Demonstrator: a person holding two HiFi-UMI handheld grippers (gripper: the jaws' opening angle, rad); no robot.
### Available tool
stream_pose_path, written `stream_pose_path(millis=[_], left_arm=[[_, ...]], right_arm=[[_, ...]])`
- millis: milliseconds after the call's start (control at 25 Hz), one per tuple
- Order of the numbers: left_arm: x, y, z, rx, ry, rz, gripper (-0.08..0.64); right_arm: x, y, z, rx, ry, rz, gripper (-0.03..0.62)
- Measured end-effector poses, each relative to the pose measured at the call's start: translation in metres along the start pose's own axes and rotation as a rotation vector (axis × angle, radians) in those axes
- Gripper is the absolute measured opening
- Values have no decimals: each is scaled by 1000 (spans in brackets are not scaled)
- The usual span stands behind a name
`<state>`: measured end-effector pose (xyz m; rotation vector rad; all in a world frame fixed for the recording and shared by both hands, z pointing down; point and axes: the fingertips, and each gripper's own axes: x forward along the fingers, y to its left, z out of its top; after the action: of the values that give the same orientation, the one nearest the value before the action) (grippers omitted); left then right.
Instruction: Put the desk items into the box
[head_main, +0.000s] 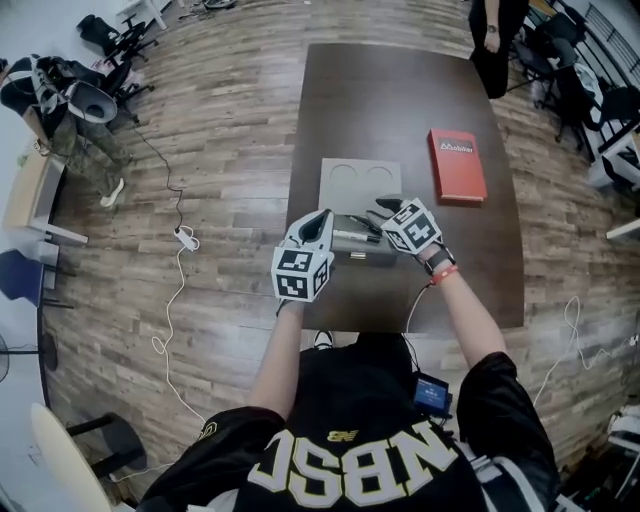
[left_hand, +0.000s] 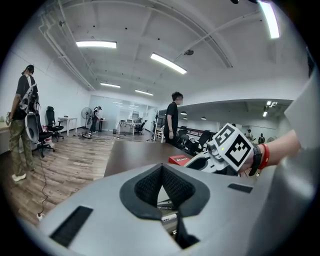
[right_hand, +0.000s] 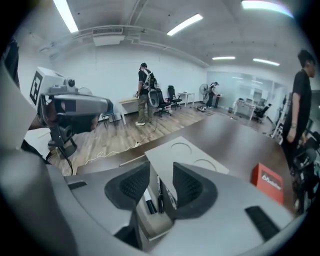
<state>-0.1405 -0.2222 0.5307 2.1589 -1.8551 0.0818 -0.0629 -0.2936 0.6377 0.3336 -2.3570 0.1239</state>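
**Pens in the box, red book waiting**

The dark table (head_main: 400, 100) is carrying everything. Near its front edge the grey box (right_hand: 152, 225) is sitting open, with its lid (head_main: 360, 185), marked by two rings, lying flat just behind it. The red book (head_main: 457, 165) is lying well apart from the box, toward the right side of the table, and is not yet packed.

The right hand-held gripper (right_hand: 160, 170) is hovering over the box, tilted down, its jaws standing apart with nothing between them. The left hand-held gripper (left_hand: 161, 169) is hanging beside it at the box's left, its pads meeting at the tips and carrying nothing. A few pens (right_hand: 160, 199) are lying lengthwise inside the box.

The step in hand looks like clearing the box and going for the book. To do it well, the right hand-held gripper should be lifting straight off so it is not catching the lid or the box wall, then swinging right with its jaws kept wide. The book is lying flat, so pinching it across one edge looks safest, while the left hand-held gripper is steadying the box.
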Motion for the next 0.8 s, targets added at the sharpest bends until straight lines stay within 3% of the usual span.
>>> stream_pose_path(millis=[400, 800], left_arm=[[9, -6, 29, 35, -46, -46, 9], [1, 4, 63, 67, -132, -31, 9]], right_arm=[[-85, -41, 33, 214, -258, -255, 100], [-142, -31, 44, 355, -434, -498, 54]])
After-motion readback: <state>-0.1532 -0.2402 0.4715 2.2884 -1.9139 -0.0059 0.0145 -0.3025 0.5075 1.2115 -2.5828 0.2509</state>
